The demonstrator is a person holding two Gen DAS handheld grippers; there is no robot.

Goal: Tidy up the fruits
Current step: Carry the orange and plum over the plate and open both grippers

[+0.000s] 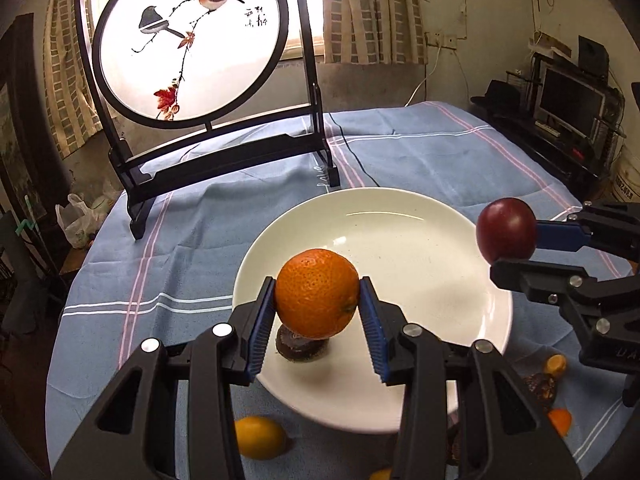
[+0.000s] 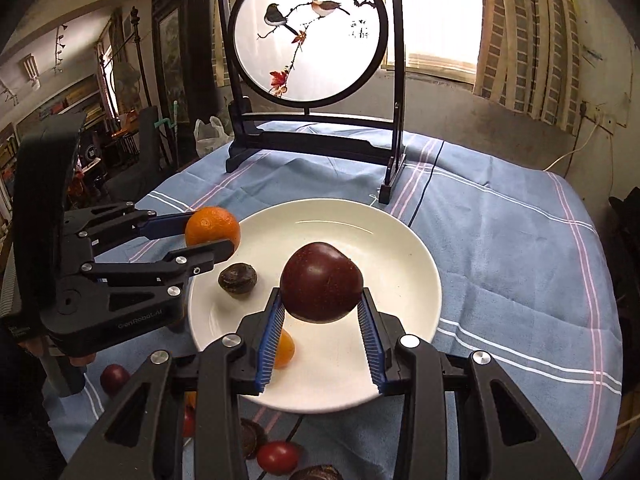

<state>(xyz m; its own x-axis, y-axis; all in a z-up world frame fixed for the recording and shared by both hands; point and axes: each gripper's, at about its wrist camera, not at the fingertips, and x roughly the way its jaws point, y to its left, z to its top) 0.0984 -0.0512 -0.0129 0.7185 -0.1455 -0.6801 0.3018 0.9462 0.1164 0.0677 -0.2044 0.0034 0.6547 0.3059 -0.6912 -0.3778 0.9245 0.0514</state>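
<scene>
An orange (image 1: 317,293) sits clamped between the blue-padded fingers of the left gripper (image 1: 318,308), held in the air over the near left part of a white plate (image 1: 420,248); from the right wrist view the same orange (image 2: 212,227) hangs above the plate's left rim (image 2: 400,240). Directly under it a dark, wrinkled brown fruit (image 1: 298,346) rests on the plate. The right gripper (image 2: 321,304) has its jaws closed on a dark red plum (image 2: 321,281), held above the plate's near middle; in the left wrist view that plum (image 1: 506,231) is just beyond the plate's right edge. A small orange fruit (image 2: 285,349) lies by the plate's near left rim, partly hidden by a finger. On the blue striped tablecloth (image 1: 440,148) nearer the cameras lie a yellow fruit (image 1: 259,437), a red fruit (image 2: 278,457), a small dark red one (image 2: 114,378) and other pieces, only partly visible. At the far side of the table stands a black-framed round screen painted with birds (image 1: 192,36), and behind it curtains (image 1: 372,8) cover a bright window.
</scene>
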